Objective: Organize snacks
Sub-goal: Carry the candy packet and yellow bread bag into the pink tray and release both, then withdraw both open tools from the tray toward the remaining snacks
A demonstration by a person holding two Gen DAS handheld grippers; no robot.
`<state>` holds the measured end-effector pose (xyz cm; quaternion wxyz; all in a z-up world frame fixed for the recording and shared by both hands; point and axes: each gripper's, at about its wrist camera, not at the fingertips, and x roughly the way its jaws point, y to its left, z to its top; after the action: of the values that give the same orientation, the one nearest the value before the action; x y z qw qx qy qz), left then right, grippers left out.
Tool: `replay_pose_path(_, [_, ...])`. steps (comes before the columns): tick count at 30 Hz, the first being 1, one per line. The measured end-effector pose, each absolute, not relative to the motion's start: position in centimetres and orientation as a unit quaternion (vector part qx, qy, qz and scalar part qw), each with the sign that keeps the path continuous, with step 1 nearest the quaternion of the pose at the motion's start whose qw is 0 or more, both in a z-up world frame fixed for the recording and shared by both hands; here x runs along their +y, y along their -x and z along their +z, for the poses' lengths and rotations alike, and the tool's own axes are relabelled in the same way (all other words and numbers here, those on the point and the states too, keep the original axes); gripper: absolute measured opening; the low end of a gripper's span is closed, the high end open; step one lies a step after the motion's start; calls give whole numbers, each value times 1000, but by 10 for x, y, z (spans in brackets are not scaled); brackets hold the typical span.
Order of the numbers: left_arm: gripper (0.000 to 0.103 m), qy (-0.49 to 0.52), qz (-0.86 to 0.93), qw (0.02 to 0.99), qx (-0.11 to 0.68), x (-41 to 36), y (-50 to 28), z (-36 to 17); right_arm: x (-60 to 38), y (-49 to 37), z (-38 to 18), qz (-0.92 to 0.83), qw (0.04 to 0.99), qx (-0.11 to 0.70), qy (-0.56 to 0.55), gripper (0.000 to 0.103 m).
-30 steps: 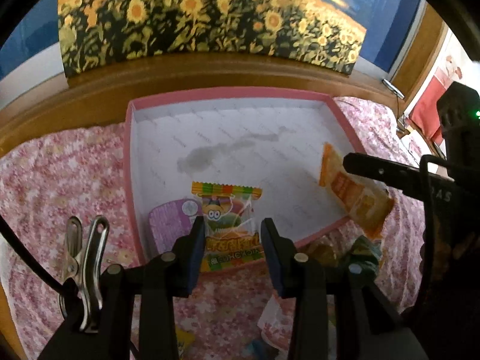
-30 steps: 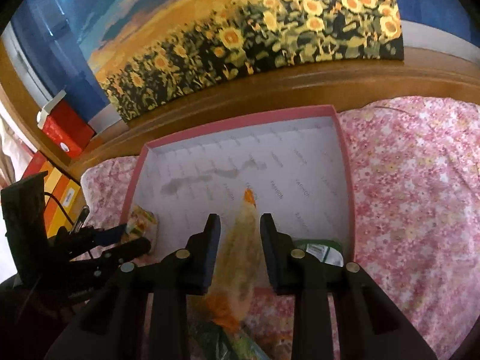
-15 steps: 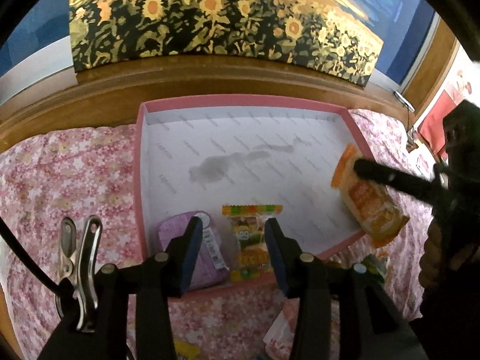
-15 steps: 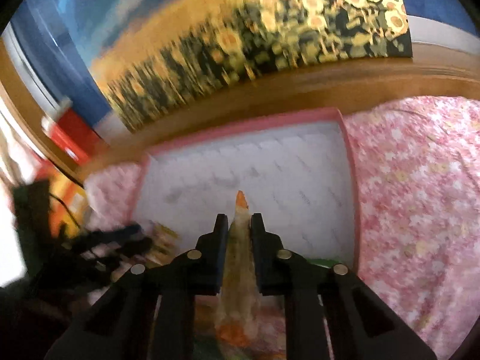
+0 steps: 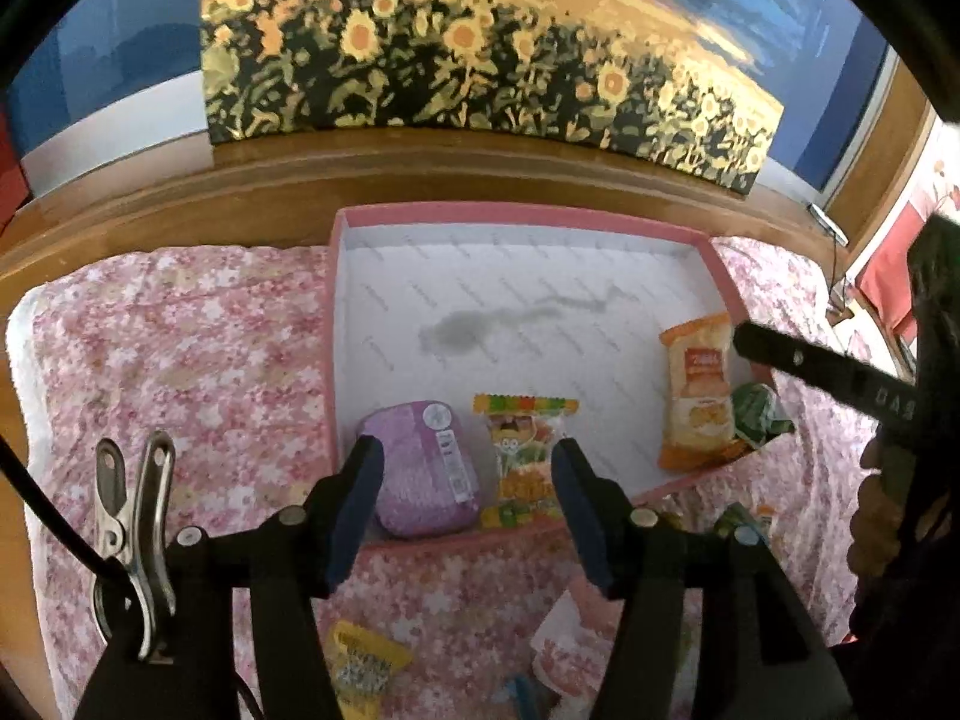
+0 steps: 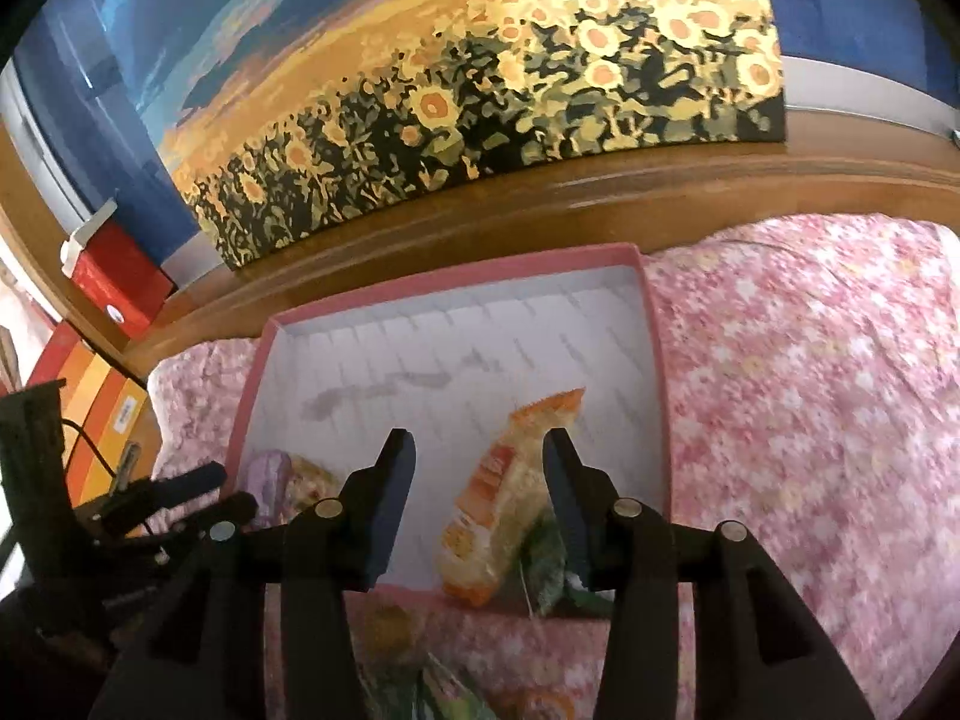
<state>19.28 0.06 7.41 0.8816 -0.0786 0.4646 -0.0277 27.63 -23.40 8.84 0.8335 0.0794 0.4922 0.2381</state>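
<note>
**Both grippers let go over the pink box**

Left wrist view: my left gripper (image 5: 465, 480) has just been opening; its jaws stand apart, gripping nothing. The gummy packet (image 5: 521, 459) lies in the pink box (image 5: 331, 324) beside the purple pack (image 5: 420, 468).

Right wrist view: my right gripper (image 6: 477, 474) has also just been opening, released. The orange snack bag (image 6: 504, 498) lies in the box's near right corner, against a green packet (image 6: 549, 564).

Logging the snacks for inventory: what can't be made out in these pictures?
- Green packet: left view, mostly behind the orange packet and box wall.
- Loose snacks on the cloth: left view, cut off by the bottom edge and gripper.
- Orange packet's print: right view, blurred.
</note>
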Motion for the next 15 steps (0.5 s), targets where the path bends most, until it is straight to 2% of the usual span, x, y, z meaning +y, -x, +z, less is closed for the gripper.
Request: replay_pose_path(15, [63,86,-25,908,409,-1,-124,108,-255,-209,139,244,863,439,-53,46])
